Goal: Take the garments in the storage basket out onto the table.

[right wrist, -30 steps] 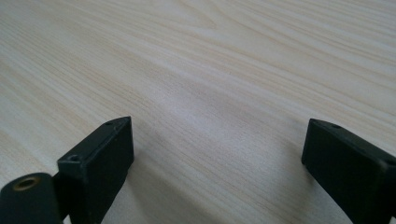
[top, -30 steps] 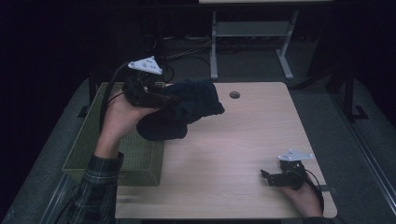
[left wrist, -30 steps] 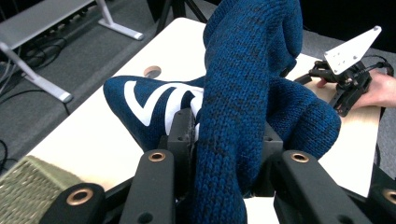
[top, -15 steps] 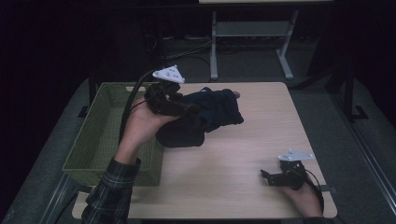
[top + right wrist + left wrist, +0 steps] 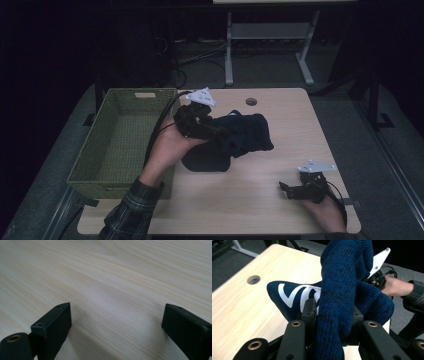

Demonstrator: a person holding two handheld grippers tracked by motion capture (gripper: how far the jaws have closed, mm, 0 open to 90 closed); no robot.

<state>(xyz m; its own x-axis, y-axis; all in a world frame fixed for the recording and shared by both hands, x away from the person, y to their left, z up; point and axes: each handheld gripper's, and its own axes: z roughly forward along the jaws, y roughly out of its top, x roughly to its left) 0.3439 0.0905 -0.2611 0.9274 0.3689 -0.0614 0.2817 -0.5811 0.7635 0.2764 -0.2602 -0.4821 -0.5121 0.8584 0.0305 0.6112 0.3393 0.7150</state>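
Table (image 5: 240, 200): light wood, with a round cable hole (image 5: 251, 101) near its far edge; all positions below are referred to this hole.

Basket (image 5: 120, 145): green woven, well to the left of the hole, at the table's left side. Nothing can be made out inside it.

Knit garment (image 5: 247, 135): dark blue with white lettering, now just on the near side of the hole, its lower folds touching or close to the tabletop. One second ago it was held farther left, beside the basket; it has since been carried away from the basket and lowered. Judgement: it is being laid out on the table rather than binned.

Left gripper (image 5: 220, 134): near-left of the hole, jaws narrowed and clamped on a thick fold of the garment, as its own view confirms (image 5: 334, 322).

Right gripper (image 5: 290, 190): well to the near-right of the hole, unmoved from a second ago, jaws wide apart with only bare wood between them (image 5: 115, 322).
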